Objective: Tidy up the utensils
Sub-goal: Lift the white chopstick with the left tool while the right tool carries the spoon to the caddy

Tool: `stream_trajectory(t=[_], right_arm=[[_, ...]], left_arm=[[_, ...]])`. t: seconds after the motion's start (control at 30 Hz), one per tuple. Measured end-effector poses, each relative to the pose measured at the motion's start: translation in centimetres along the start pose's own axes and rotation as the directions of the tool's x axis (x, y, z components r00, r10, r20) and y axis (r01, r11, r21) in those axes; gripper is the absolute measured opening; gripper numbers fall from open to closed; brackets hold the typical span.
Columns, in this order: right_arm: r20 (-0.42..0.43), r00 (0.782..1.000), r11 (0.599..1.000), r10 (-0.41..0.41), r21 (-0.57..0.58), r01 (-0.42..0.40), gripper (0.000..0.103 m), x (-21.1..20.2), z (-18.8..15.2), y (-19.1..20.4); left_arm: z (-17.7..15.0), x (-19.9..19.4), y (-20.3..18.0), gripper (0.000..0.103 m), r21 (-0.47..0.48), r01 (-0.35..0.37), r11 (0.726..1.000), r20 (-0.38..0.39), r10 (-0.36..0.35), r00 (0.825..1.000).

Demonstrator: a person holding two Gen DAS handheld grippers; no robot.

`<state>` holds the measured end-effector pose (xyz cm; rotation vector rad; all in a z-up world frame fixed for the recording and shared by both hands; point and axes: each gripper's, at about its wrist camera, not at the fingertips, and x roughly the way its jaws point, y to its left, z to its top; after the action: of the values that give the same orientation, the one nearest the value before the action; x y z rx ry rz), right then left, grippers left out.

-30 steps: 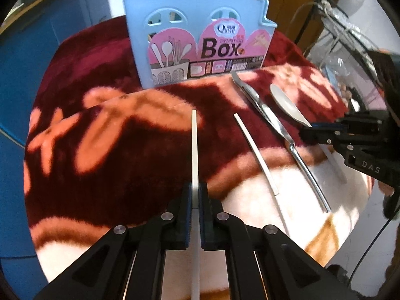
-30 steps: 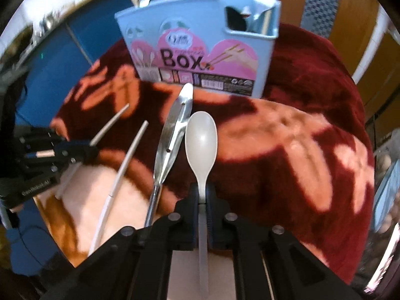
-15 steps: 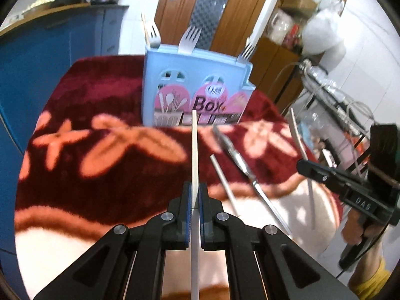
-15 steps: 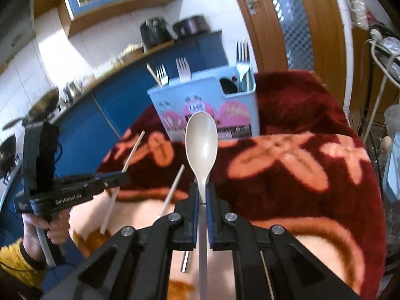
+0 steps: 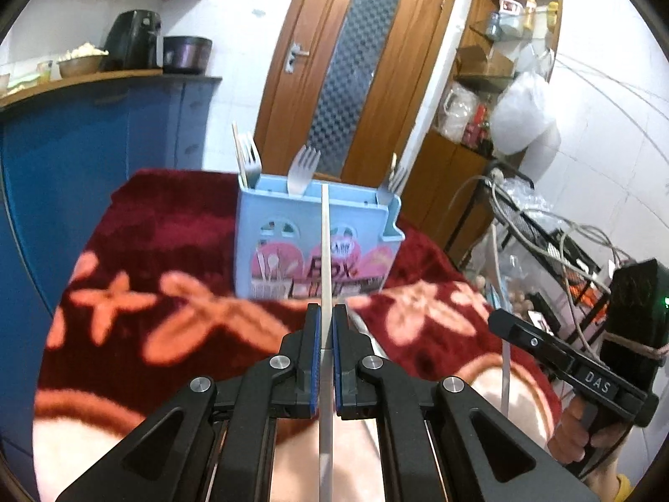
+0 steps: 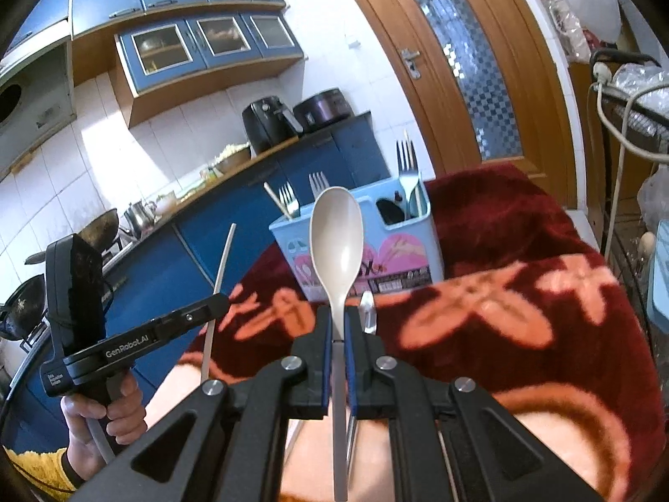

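Left tongs [image 5: 326, 326] pinch a chopstick [image 5: 325, 247]; right tongs [image 6: 338, 330] pinch a spoon [image 6: 336, 242]. Both utensils' long axes point away toward the far utensil box [image 5: 292, 226], held above the table [image 5: 167, 217].

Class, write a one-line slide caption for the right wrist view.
Right gripper holds a beige spoon up before the blue utensil box.
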<state>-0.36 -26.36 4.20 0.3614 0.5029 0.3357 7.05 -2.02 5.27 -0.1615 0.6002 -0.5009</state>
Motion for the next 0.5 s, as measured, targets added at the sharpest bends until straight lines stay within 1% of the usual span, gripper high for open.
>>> stream_trajectory(t=[0.2, 0.5], right_arm=[[0.05, 0.999, 1.0, 0.015, -0.002, -0.015, 0.007, -0.2, 0.9, -0.1], [0.073, 0.997, 1.0, 0.022, -0.001, -0.022, 0.007, 0.7, 1.8, -0.6]], left_arm=[[1.3, 0.2, 0.3, 0.004, -0.033, -0.003, 0.999, 0.059, 0.004, 0.998], [3.6, 0.7, 0.0, 0.004, -0.032, -0.027, 0.999, 0.131, 0.031, 0.991]])
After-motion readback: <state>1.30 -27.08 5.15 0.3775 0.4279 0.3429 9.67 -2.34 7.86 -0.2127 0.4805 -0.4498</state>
